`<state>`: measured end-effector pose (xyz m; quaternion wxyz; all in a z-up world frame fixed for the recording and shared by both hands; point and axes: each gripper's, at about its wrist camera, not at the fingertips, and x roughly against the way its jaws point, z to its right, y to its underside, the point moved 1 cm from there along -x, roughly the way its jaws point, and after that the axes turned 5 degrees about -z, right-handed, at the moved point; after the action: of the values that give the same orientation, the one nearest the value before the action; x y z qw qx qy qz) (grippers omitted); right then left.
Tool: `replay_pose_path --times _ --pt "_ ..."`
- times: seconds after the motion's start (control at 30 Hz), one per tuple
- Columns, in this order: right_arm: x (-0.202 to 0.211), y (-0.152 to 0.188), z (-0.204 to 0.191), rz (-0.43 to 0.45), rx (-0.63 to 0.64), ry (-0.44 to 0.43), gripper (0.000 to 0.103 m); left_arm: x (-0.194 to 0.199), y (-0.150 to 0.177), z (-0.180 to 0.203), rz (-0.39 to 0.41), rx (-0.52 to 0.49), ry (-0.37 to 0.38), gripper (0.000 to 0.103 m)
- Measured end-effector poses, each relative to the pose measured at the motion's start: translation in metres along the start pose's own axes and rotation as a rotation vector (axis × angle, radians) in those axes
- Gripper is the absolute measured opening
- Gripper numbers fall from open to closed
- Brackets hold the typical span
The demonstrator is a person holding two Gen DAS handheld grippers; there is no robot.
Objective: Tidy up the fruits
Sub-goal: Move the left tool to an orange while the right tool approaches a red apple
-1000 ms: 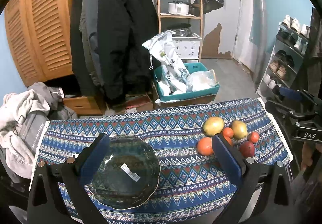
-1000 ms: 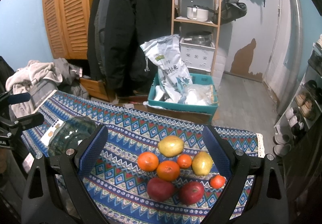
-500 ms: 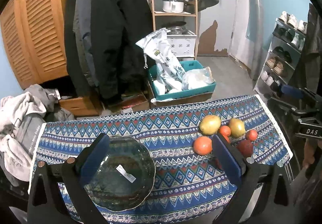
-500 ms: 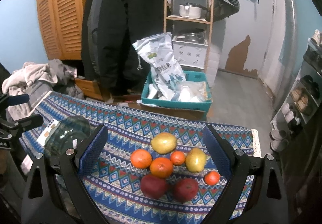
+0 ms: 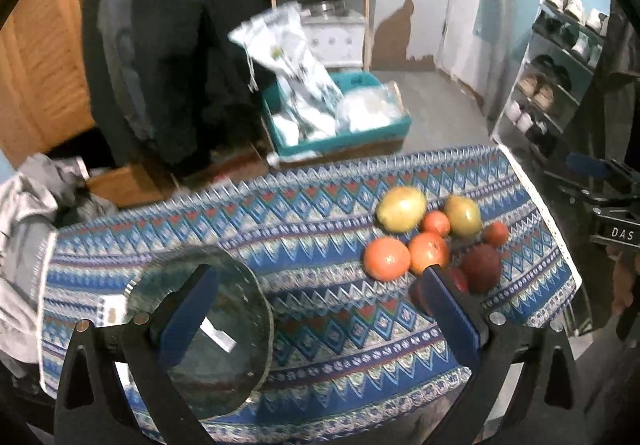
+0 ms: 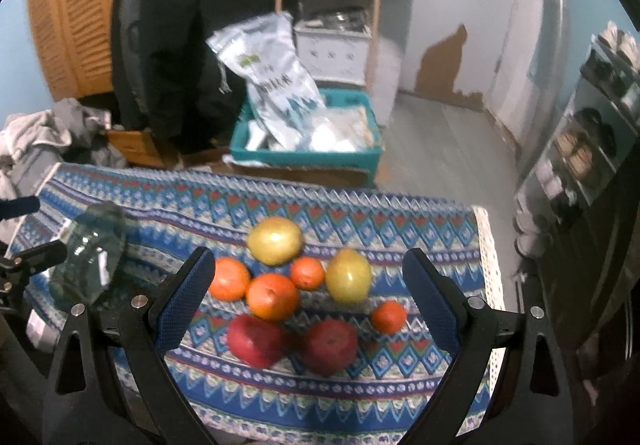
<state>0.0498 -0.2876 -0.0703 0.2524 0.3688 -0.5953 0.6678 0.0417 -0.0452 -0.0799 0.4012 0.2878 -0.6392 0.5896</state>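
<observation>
Both grippers hover with fingers spread wide and empty: left gripper (image 5: 316, 309) above the glass bowl (image 5: 208, 337), right gripper (image 6: 308, 295) over the fruit cluster (image 6: 304, 285) on the patterned tablecloth (image 6: 400, 385).

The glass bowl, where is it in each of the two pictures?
Left wrist view: the glass bowl sits low on the left, on the patterned cloth, partly behind the left gripper.
Right wrist view: the glass bowl is at the far left edge, small and blurred, left of the right gripper.
Shared landmark: the teal crate on the floor beyond the table.
</observation>
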Motion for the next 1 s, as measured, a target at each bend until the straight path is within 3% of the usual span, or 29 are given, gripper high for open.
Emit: replay_pose_path --times 0.17,0.47,0.73,1.0 --pt "-0.025 0.011 0.020 -0.083 -0.058 -0.003 0.093 -0.028 0.004 0.001 -0.071 0.001 0.010 0.102" --pt "-0.065 0.031 0.032 -0.212 -0.108 -0.003 0.093 -0.060 0.005 0.011 -0.097 -0.057 -0.032 0.102" --pt "-0.117 0.054 0.044 -0.363 -0.136 0.018 0.093 -0.098 0.008 0.019 -0.166 -0.080 0.005 0.102" --pt "-0.148 0.074 0.050 -0.460 -0.180 -0.005 0.093 -0.134 0.012 0.026 -0.233 -0.094 0.006 0.102"
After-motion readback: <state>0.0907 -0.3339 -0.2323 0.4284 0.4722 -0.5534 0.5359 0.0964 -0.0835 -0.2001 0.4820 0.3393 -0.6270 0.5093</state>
